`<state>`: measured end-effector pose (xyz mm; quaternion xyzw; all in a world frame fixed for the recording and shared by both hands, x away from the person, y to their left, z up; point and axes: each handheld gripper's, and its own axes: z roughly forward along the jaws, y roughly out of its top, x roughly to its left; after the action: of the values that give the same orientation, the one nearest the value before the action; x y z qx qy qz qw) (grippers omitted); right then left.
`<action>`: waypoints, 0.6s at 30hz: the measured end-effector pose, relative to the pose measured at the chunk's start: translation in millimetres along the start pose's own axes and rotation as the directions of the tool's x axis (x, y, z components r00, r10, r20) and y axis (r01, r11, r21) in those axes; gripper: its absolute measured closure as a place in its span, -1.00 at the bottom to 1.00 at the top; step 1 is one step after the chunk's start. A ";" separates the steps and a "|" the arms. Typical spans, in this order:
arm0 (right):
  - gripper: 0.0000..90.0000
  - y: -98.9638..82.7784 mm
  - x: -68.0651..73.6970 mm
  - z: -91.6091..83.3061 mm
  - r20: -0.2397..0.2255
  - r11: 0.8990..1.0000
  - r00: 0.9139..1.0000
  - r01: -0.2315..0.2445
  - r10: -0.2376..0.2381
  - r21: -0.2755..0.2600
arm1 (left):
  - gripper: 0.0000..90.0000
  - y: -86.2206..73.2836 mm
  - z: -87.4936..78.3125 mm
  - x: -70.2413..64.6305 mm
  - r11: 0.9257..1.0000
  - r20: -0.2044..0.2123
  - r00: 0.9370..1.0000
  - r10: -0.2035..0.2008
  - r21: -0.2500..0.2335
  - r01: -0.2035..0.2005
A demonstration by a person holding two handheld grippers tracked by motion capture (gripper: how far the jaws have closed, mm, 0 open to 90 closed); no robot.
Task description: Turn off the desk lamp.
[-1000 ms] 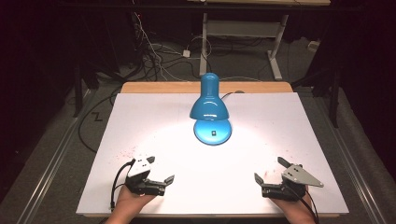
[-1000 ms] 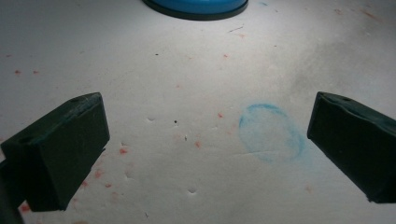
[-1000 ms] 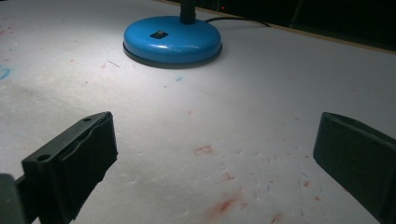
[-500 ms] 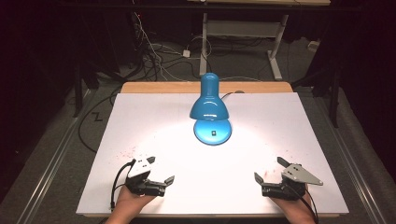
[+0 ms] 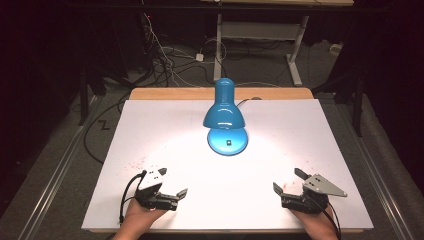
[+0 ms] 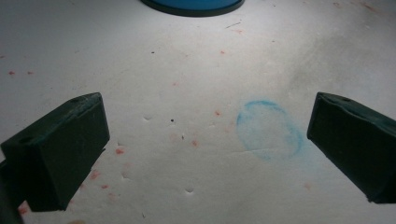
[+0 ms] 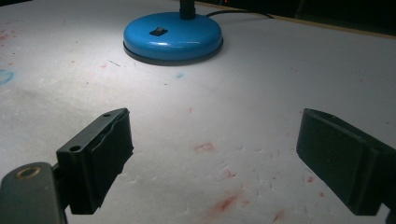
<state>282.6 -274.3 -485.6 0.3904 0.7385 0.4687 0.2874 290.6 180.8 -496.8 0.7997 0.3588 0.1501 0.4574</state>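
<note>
A blue desk lamp (image 5: pixel 223 117) stands lit at the middle back of the white table sheet (image 5: pixel 280 130), its round base (image 5: pixel 227 141) in the bright pool of light. My left gripper (image 5: pixel 176 197) rests near the front left edge, jaws wide apart over bare sheet, as the left gripper view (image 6: pixel 208 140) confirms. My right gripper (image 5: pixel 289 181) sits near the front right edge. Its jaws have just been closing a little but still stand wide, with nothing between them (image 7: pixel 212 154). The lamp base (image 7: pixel 173 35) lies well ahead of both grippers.
The sheet carries small red specks and a faint blue ring stain (image 6: pixel 268 130). The lamp's cable (image 7: pixel 238 14) runs off the back edge. Around the table are dark floor, cables and desk legs (image 5: pixel 295 60).
</note>
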 end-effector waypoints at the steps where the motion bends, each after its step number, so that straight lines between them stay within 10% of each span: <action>1: -0.73 -0.1 -0.1 -0.2 0.000 1.000 1.000 -0.004 0.004 0.001 | -1.00 0.1 0.1 0.0 1.000 0.000 1.000 0.000 0.001 0.000; 18: -0.47 0.2 -2.0 0.8 -0.013 1.000 1.000 -0.018 0.018 0.012 | -1.00 0.6 1.1 0.1 1.000 0.004 1.000 0.002 0.011 -0.002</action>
<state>284.4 -275.6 -485.6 0.3955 0.7396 0.4695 0.2760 291.6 180.0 -496.9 0.8029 0.3578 0.1470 0.4536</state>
